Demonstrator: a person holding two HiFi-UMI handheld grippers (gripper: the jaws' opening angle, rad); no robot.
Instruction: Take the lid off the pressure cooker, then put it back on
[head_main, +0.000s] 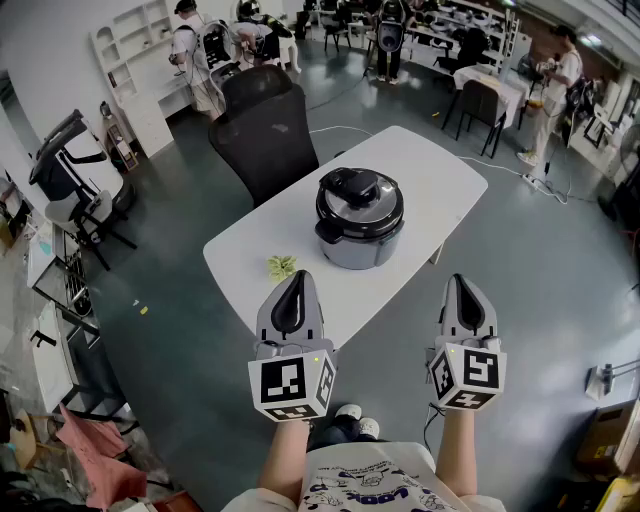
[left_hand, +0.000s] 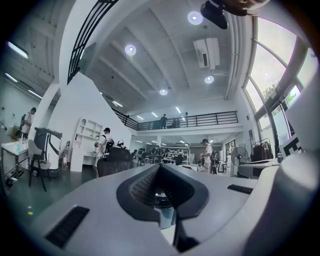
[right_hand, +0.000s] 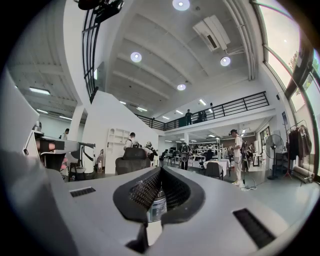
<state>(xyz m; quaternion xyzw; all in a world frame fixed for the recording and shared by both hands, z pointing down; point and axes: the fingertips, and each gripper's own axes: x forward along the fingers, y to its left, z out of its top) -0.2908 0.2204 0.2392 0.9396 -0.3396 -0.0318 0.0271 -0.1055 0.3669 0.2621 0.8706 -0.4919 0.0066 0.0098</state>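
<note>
Pressure cooker (head_main: 360, 222) stands mid-table (head_main: 425, 168), lid (head_main: 357, 188) on it. Small crumpled item (head_main: 281, 266) lies before it, by the near-left edge. Chair (head_main: 262, 135) behind the far-left edge. My left gripper (head_main: 297, 281) hangs over the near corner, my right gripper (head_main: 458, 286) off the near-right edge.

Bare tabletop (head_main: 440, 185) lies open all round the pressure cooker (head_main: 360, 218); a small green scrap (head_main: 281, 266) sits by the near edge, and a black office chair (head_main: 262, 140) crowds the far left side

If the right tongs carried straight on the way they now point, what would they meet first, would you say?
Probably the pressure cooker, seen in line beyond the shut right tongs; depth is unclear.
</note>
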